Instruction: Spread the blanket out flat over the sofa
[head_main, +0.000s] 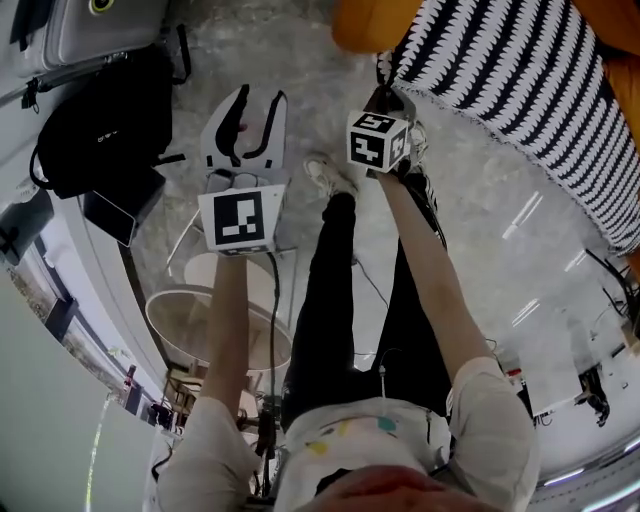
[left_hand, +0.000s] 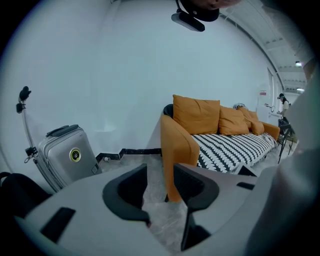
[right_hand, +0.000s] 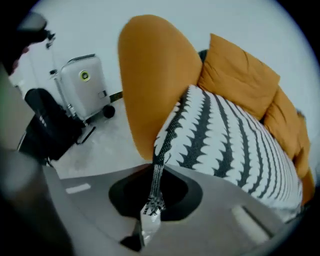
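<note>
A black-and-white patterned blanket (head_main: 520, 90) lies over the seat of the orange sofa (head_main: 365, 25), reaching its near armrest. My right gripper (head_main: 385, 98) is shut on the blanket's near corner beside that armrest. In the right gripper view, the corner narrows to a strip with a white tag, pinched at my right gripper (right_hand: 155, 195), and the blanket (right_hand: 225, 135) stretches away across the sofa (right_hand: 150, 75). My left gripper (head_main: 252, 105) hangs over the floor to the left, open with nothing in it. The left gripper view shows my left gripper (left_hand: 160, 182) facing the sofa (left_hand: 177, 140) and blanket (left_hand: 230, 150).
A grey suitcase (head_main: 90, 30) and a black backpack (head_main: 100, 130) stand on the floor at the left. A round white stool (head_main: 190, 320) is beside the person's legs, and one shoe (head_main: 330, 175) is between the grippers. Orange cushions (left_hand: 197, 115) line the sofa back.
</note>
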